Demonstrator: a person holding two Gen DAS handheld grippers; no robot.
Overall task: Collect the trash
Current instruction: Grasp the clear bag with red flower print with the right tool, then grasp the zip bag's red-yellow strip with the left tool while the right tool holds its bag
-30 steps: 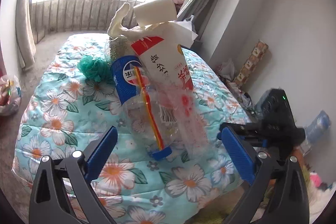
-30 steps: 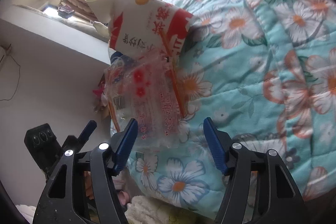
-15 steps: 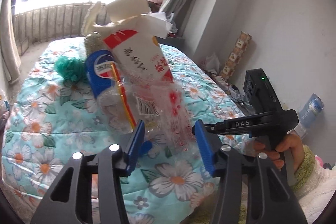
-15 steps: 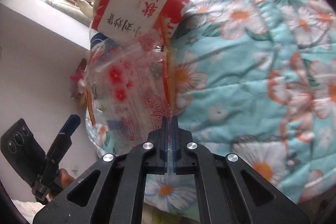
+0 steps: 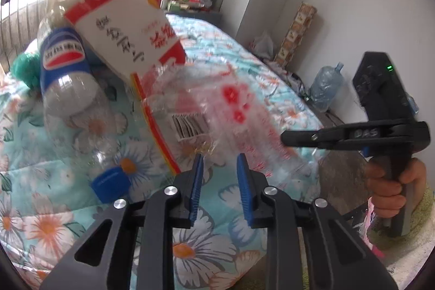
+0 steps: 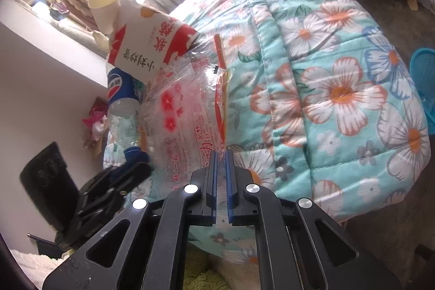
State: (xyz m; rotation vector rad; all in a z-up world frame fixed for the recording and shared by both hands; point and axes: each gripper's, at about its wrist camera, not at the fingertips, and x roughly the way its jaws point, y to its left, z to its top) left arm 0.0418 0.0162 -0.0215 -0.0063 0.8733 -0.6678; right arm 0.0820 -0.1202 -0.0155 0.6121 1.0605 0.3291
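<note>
Your left wrist camera looks forward and down past its own jaws, close over the near corner of the bed (image 5: 272, 78), facing the bright window with the wall on its right. It sits very near the clear plastic bag (image 5: 217, 105), which blurs there, so its print is hard to read. Your right wrist camera looks down along its jaws from the other side of that bag (image 6: 185, 121), facing the bed's length. Both views share the bag, the white carton (image 5: 122, 37) (image 6: 146, 45), the blue-labelled bottle (image 5: 65, 72) (image 6: 119, 89) and the floral quilt. Each view also catches the other gripper at its edge.
</note>
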